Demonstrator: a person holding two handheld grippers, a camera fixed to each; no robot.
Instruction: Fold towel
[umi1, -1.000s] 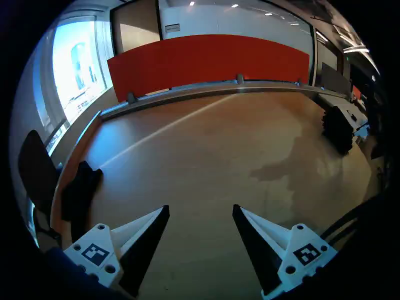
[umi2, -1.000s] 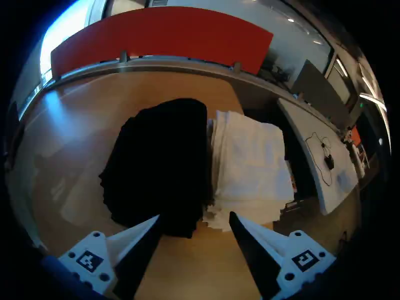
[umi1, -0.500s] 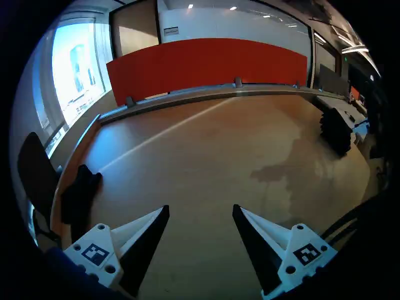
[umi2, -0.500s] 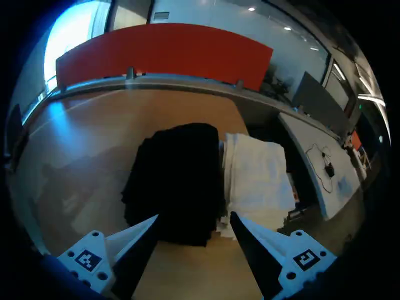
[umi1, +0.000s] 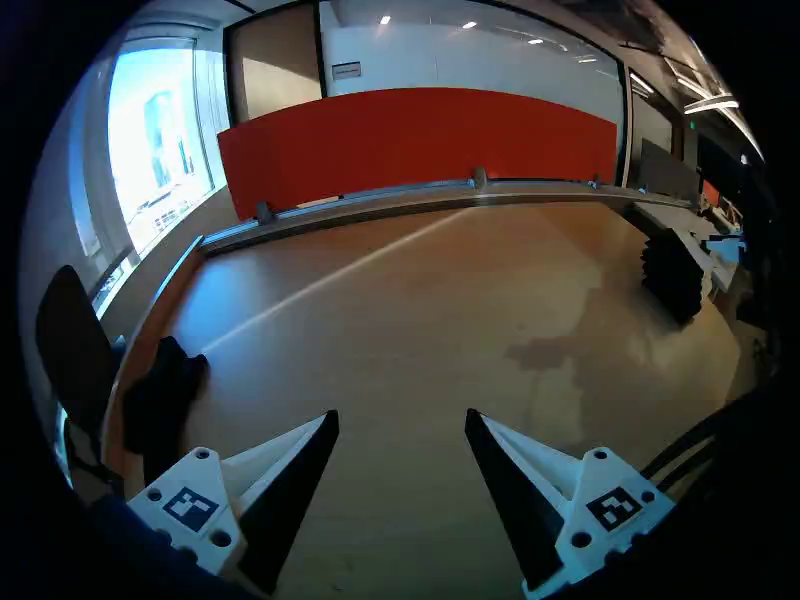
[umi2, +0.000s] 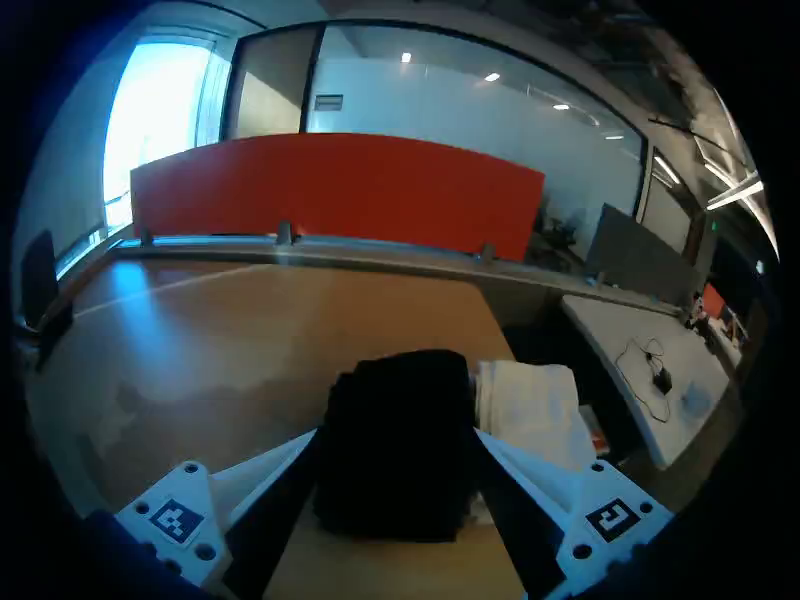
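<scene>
Right hand-held gripper (umi2: 398, 432) tilts up, open and empty; black towels (umi2: 397, 455) now sit lower centre. Left hand-held gripper (umi1: 401, 412) stays open.

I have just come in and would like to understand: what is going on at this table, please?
A person holds a hand-held gripper in each hand over a wooden table. The right hand-held gripper is open, with one finger on each side of a stack of folded black towels; whether the fingers touch it I cannot tell. A stack of white towels lies right beside the black one. The left hand-held gripper is open above the table top and holds nothing.
</scene>
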